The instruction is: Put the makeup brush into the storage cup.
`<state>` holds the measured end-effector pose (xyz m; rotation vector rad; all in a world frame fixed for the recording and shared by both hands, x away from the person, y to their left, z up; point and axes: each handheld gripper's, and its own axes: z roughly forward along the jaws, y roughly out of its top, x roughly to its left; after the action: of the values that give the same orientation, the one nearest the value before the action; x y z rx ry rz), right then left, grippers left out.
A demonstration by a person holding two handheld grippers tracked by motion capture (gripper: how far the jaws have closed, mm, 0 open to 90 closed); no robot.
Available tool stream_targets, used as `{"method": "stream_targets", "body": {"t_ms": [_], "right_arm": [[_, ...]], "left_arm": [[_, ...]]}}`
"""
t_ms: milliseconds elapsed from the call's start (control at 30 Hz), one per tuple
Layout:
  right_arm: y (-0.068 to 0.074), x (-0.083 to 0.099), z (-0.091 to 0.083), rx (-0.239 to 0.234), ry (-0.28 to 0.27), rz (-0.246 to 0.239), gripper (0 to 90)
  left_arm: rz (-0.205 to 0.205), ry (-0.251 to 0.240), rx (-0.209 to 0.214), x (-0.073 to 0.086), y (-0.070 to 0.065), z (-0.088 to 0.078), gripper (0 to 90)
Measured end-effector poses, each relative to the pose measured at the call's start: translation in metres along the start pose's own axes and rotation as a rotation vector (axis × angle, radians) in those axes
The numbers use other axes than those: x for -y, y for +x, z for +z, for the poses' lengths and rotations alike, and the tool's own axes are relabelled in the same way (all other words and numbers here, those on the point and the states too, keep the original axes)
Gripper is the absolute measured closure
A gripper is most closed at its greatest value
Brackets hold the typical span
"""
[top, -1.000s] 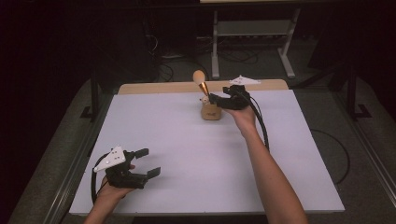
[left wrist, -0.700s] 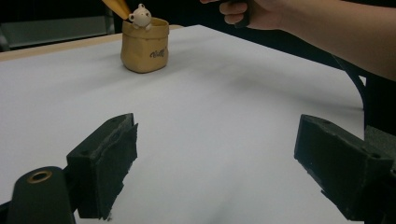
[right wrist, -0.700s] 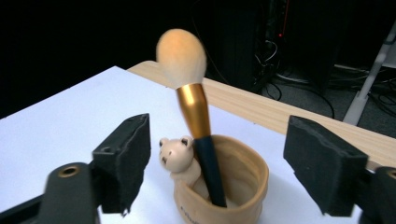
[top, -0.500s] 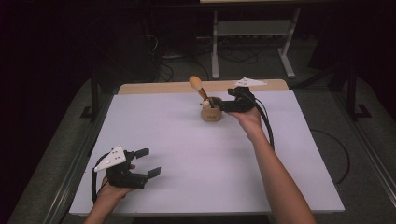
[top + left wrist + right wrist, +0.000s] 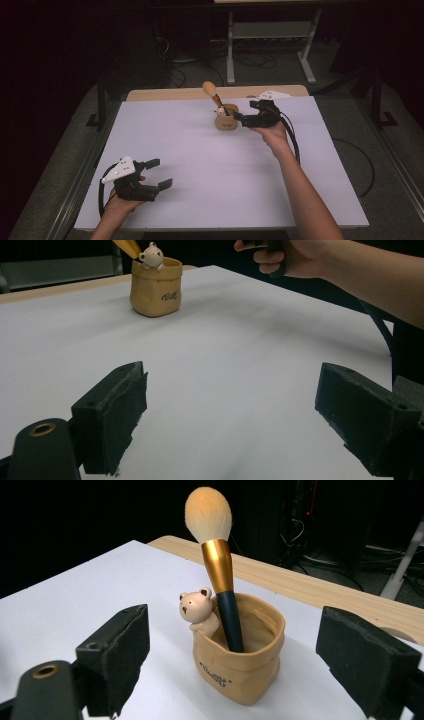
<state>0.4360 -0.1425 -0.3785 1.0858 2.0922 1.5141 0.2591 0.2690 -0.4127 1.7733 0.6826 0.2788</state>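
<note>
While both jaws gape, tan sack-shaped pot (image 5: 239, 667), bear figurine, perhaps ceramic, and fluffy gold-ferruled brush (image 5: 216, 560).

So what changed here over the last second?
The right gripper let go of the makeup brush: its jaws have just been opening and it drew back slightly toward the right. The brush now leans left in the bear pot. The left gripper stayed open, in place.
</note>
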Motion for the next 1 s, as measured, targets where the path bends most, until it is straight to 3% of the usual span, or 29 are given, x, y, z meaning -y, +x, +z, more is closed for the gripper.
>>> {"method": "stream_targets", "body": {"t_ms": [500, 1000], "right_arm": [[0.009, 0.014, -0.023, -0.013, 0.011, -0.03, 13.3], [0.022, 0.025, -0.047, -0.036, -0.02, -0.05, 13.0]], "left_arm": [[-0.009, -0.007, -0.004, 0.001, -0.001, -0.001, 12.7], [-0.003, -0.005, -0.011, 0.001, 0.0, -0.005, 12.6]]}}
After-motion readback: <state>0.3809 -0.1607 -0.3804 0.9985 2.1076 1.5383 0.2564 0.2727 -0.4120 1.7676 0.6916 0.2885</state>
